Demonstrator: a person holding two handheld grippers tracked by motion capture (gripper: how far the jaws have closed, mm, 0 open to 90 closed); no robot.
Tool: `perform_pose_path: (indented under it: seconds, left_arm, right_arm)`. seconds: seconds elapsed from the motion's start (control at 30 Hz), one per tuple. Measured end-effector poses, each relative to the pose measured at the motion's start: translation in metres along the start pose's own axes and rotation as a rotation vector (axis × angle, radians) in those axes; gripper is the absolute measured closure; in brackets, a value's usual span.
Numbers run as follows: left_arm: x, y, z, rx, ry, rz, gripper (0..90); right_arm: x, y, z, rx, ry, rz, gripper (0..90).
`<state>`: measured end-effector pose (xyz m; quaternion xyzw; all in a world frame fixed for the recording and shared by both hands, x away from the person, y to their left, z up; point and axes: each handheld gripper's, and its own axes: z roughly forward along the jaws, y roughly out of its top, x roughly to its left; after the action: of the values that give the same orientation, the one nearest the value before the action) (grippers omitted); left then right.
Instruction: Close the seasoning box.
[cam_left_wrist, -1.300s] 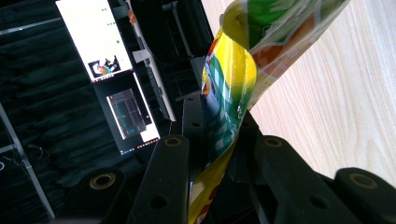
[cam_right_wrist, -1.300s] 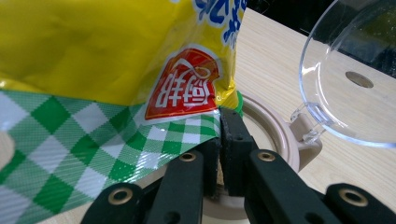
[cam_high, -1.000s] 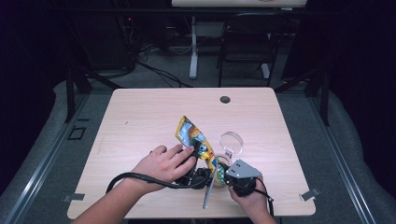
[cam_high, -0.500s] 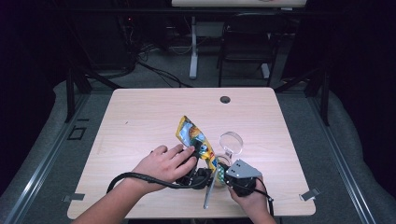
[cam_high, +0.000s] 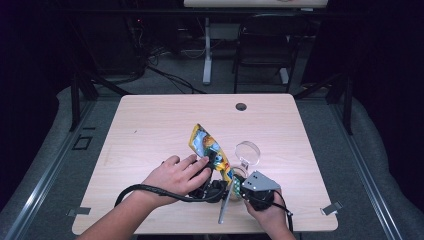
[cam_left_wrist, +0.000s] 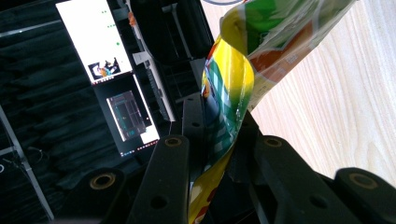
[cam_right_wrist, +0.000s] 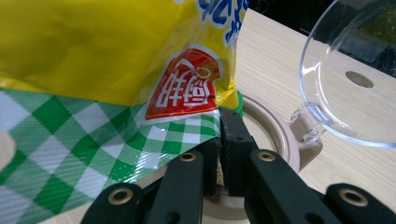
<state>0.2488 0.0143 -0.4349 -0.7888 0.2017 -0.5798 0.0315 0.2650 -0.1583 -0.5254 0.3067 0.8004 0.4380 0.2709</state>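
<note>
Left gripper (cam_left_wrist: 219, 154) clamped on snack bag (cam_high: 207, 147) — right gripper (cam_right_wrist: 219, 154) pinching its checked corner over jar (cam_right_wrist: 275, 140), clear lid (cam_right_wrist: 345, 79) open

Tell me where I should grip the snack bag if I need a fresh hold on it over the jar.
Probably take the snack bag by its flat sealed edge, where the film is thin enough for the fingers. The left gripper already pinches one edge, the right gripper the green checked corner above the jar. Come in edge-on from the person's side; the clear lid stands open on the far side.
</note>
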Motion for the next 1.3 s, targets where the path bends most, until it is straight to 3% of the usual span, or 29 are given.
perform_pose_path:
  seconds: [1.03,1.3]
  left_arm:
    - [0.0014,0.0004,-0.0005,-0.008,0.012,0.014,80.9]
    - [0.0002,-0.0003,-0.0007,-0.008,-0.003,-0.003,81.0]
  right_arm:
    - [0.0000,-0.0002,0.0001,-0.002,0.000,-0.001,86.9]
    - [0.0001,0.0000,-0.0001,0.000,0.002,-0.001,86.9]
